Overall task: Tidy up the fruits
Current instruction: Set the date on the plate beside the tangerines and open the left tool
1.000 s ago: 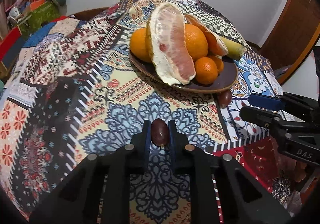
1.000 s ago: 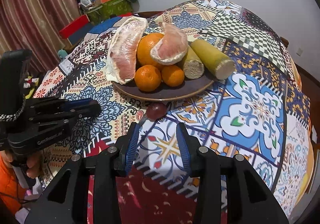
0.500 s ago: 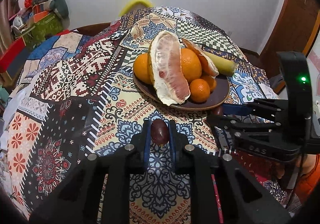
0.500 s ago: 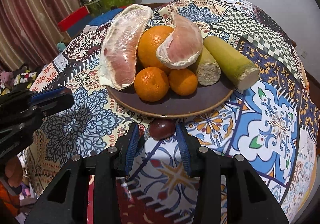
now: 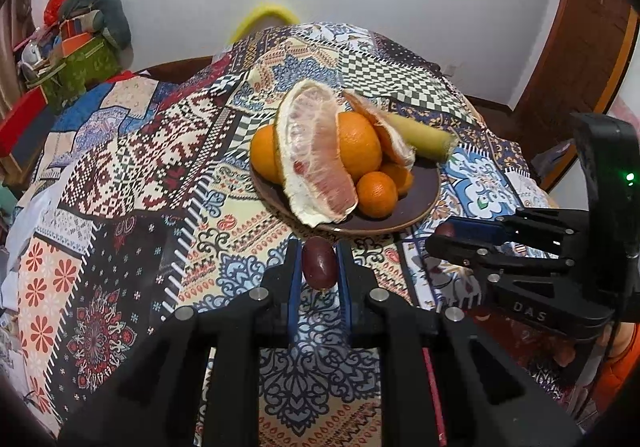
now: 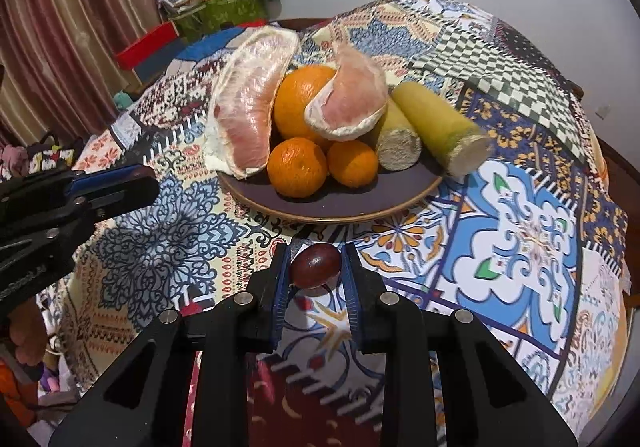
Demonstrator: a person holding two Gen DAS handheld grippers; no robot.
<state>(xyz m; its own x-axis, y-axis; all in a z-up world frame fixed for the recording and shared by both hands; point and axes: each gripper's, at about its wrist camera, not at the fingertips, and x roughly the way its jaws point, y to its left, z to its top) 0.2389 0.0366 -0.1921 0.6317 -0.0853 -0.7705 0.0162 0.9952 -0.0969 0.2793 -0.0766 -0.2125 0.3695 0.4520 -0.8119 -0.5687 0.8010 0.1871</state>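
You are looking at a glossy, smooth dark grape [image 6: 315, 265], a glazed brown plate [image 6: 340, 203], dimpled oranges [image 6: 297, 167] and a woven cloth tablecloth [image 6: 520, 231].

White wall [image 5: 400, 7], wooden door [image 5: 580, 47], striped curtain [image 6: 60, 27] behind.

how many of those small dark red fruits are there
2: one small dark red oval fruit between the left gripper fingers, another between the right gripper fingers. More may be hidden.

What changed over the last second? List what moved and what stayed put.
The right hand-held gripper moved forward to the loose dark red fruit in front of the plate and closed around it. The left hand-held gripper kept holding its own dark fruit. The plate's fruits stayed put.
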